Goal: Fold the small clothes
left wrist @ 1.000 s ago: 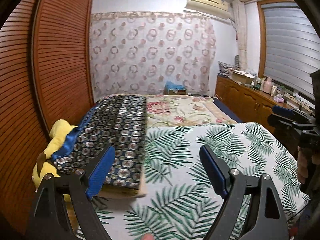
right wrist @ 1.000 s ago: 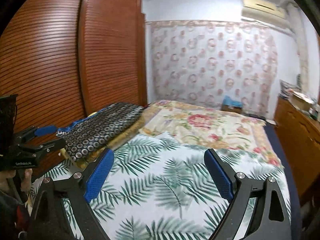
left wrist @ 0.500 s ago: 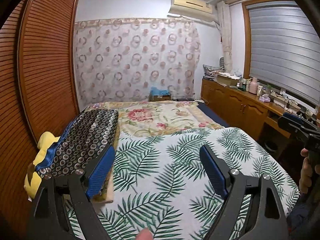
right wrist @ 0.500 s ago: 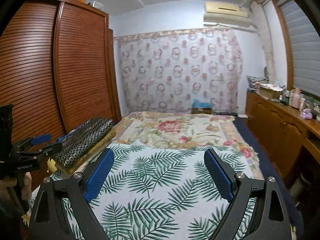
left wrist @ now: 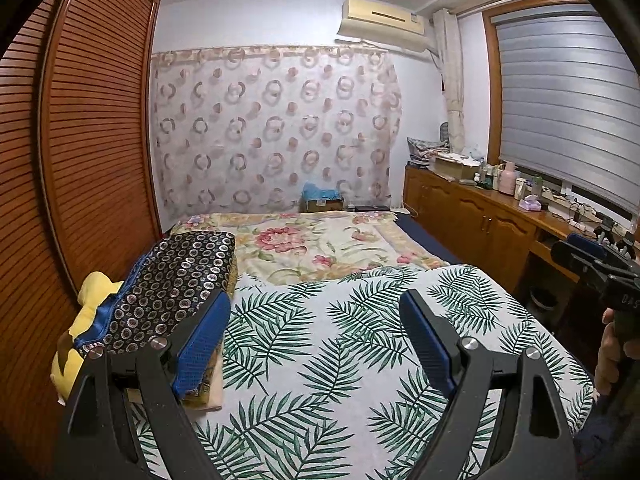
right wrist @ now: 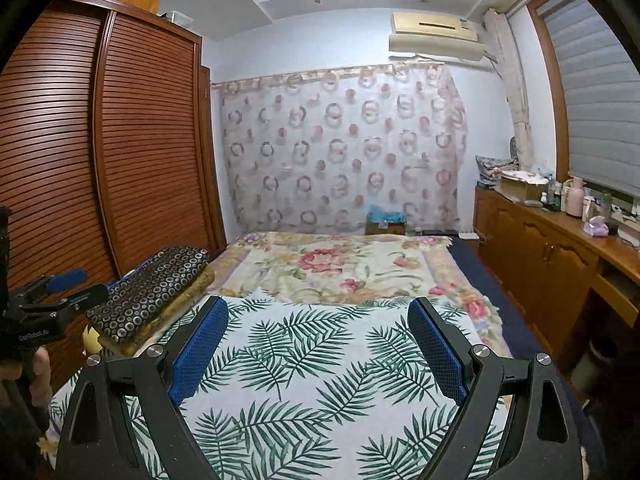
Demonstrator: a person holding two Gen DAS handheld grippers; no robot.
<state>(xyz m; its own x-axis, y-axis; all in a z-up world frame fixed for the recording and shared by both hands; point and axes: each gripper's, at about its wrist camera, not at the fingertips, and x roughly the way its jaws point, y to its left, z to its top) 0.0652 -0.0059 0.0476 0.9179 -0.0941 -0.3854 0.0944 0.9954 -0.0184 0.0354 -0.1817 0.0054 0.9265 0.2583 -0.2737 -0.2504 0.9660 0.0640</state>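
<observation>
No small garment shows in either view. My left gripper [left wrist: 316, 316] is open and empty, held above the palm-leaf sheet [left wrist: 320, 340] on the bed. My right gripper [right wrist: 318, 322] is open and empty above the same sheet [right wrist: 304, 360]. The right gripper also shows at the right edge of the left wrist view [left wrist: 596, 260], and the left gripper shows at the left edge of the right wrist view [right wrist: 60, 288]. A folded stack of dark ring-patterned fabric [left wrist: 176, 288] lies along the bed's left side, also in the right wrist view [right wrist: 156, 288].
A yellow plush item [left wrist: 86, 320] sits by the fabric stack. A floral blanket [left wrist: 320, 244] covers the far half of the bed. A slatted wooden wardrobe [left wrist: 80, 140] stands at left. A wooden counter [left wrist: 500, 208] with bottles runs along the right under the window.
Both grippers have tilted upward and pulled back, so more wall and ceiling show. Both stay open and empty.
</observation>
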